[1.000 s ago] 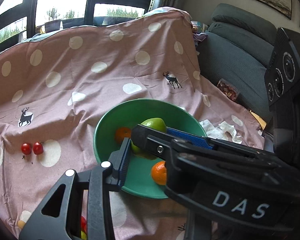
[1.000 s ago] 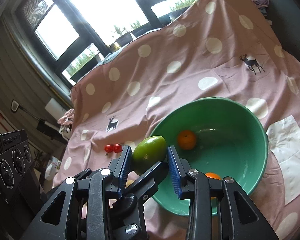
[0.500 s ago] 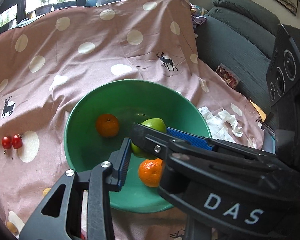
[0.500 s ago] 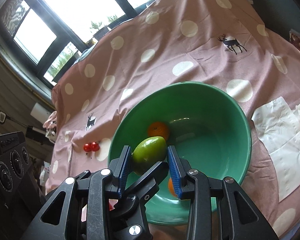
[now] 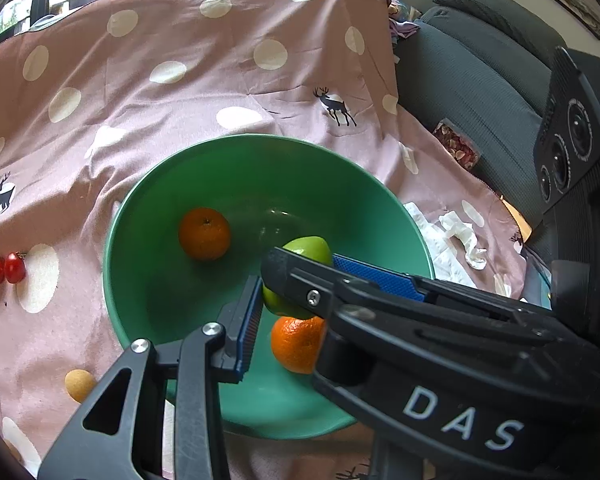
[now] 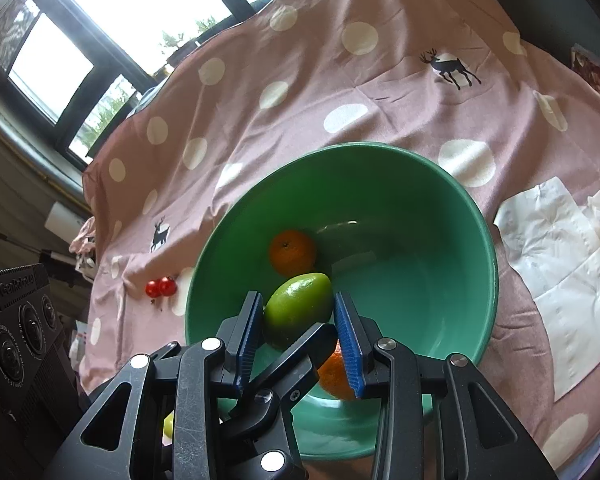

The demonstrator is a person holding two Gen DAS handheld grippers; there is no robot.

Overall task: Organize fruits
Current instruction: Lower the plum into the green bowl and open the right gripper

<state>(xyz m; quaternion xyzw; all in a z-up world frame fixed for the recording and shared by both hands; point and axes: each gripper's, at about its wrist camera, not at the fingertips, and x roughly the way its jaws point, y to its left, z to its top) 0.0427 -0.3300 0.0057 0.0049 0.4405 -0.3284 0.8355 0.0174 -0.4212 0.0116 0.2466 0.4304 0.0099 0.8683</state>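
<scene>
A green oval fruit (image 6: 298, 306) hangs over the inside of the green bowl (image 6: 380, 146), with my right gripper (image 6: 300, 312) shut on it between both blue pads. In the left wrist view the right gripper's near finger crosses in front of the green fruit (image 5: 306, 246). My left gripper (image 5: 300, 292) has its left pad (image 5: 249, 320) against the fruit, and its other finger is hidden there. In the right wrist view, one black left finger (image 6: 292, 356) lies under the fruit. Two oranges (image 5: 204, 233) (image 5: 296, 344) rest in the bowl (image 5: 260, 140).
Two cherry tomatoes (image 5: 4, 269) and a small tan fruit (image 5: 79, 385) lie on the pink dotted cloth left of the bowl. White tissues (image 6: 560, 272) lie to its right. A grey sofa (image 5: 480, 72) stands beyond the cloth's right edge, and windows are behind.
Both grippers have come down together with the green fruit, from above the bowl's left rim to over its inside. The bowl now looks larger and nearer. The jaws have not changed.
</scene>
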